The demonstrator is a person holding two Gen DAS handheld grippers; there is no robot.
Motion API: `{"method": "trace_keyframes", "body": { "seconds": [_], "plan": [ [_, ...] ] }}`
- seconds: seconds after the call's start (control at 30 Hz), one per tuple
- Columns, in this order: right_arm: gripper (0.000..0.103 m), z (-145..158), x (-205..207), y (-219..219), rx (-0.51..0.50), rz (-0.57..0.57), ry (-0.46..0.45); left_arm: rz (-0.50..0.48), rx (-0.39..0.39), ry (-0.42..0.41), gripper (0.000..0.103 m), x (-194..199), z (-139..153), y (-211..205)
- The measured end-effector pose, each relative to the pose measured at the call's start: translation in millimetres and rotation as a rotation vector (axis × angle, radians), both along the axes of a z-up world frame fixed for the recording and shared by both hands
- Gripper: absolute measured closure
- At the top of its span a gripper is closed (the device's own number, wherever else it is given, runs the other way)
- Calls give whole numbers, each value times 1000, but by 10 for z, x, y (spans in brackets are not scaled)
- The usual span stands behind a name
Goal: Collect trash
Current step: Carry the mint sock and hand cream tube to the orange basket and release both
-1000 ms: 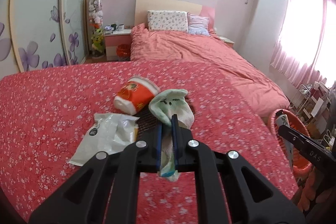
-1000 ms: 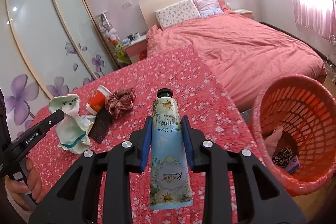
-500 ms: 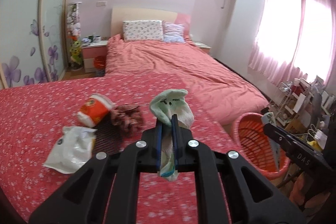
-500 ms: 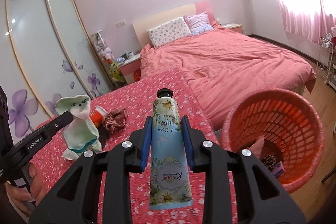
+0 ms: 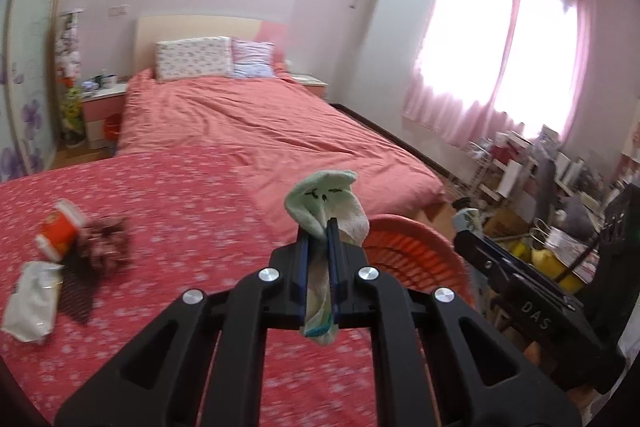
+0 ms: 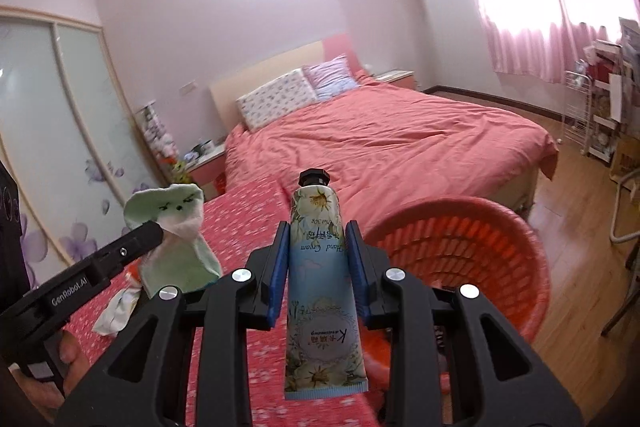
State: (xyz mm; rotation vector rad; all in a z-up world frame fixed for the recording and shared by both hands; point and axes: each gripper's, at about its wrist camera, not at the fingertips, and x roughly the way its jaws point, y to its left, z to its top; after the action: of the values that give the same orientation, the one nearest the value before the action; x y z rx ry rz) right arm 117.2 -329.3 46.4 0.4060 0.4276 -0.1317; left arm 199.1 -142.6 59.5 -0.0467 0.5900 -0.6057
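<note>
My left gripper (image 5: 319, 227) is shut on a pale green sock (image 5: 325, 205) that sticks up past the tips and hangs below them; the sock (image 6: 176, 231) also shows at the left of the right wrist view. My right gripper (image 6: 318, 227) is shut on a flowered hand cream tube (image 6: 320, 267) with a black cap pointing forward. An orange plastic basket (image 6: 480, 251) stands on the floor just ahead and right of the tube; its rim (image 5: 416, 239) lies right behind the sock. A red paper cup (image 5: 60, 231), a dark scrunchie (image 5: 108, 247) and a white wrapper (image 5: 32, 299) lie on the red flowered cover.
The red flowered cover (image 5: 180, 227) ends at an edge beside the basket. A pink bed (image 6: 400, 139) fills the room beyond. Cluttered shelves (image 5: 540, 187) and a white rack (image 6: 592, 115) stand by the curtained window. A hand (image 6: 60, 367) holds the left gripper.
Both grippers have swung right and slightly up, away from the cup, scrunchie and wrapper. The basket has come from the right edge to just ahead of both held items. Both grips are unchanged.
</note>
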Motion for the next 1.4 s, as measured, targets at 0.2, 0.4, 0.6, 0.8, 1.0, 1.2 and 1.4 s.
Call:
{"method": "trace_keyframes", "body": {
  "seconds": [0.2, 0.4, 0.6, 0.8, 1.0, 1.2, 1.4],
  "plan": [
    [75, -119, -18, -387, 28, -78, 3, -108, 0, 28, 93, 50, -140, -606],
    [75, -269, 58, -694, 59, -137, 16, -186, 12, 63, 93, 165, -332, -1092],
    [74, -419, 143, -913, 101, -166, 34, -219, 53, 115, 91, 335, -614, -1408],
    [59, -547, 169, -972, 148, -178, 59, -158, 93, 158, 61, 502, -845, -1321],
    [58, -511, 91, -848, 108, -198, 84, -72, 151, 153, 57, 581, -941, -958],
    [58, -441, 122, -672, 32, -197, 107, 36, 219, 103, 49, 491, -890, -410],
    [56, -455, 195, -348, -23, -134, 145, 194, 272, 69, 39, 417, -825, 357]
  ]
}}
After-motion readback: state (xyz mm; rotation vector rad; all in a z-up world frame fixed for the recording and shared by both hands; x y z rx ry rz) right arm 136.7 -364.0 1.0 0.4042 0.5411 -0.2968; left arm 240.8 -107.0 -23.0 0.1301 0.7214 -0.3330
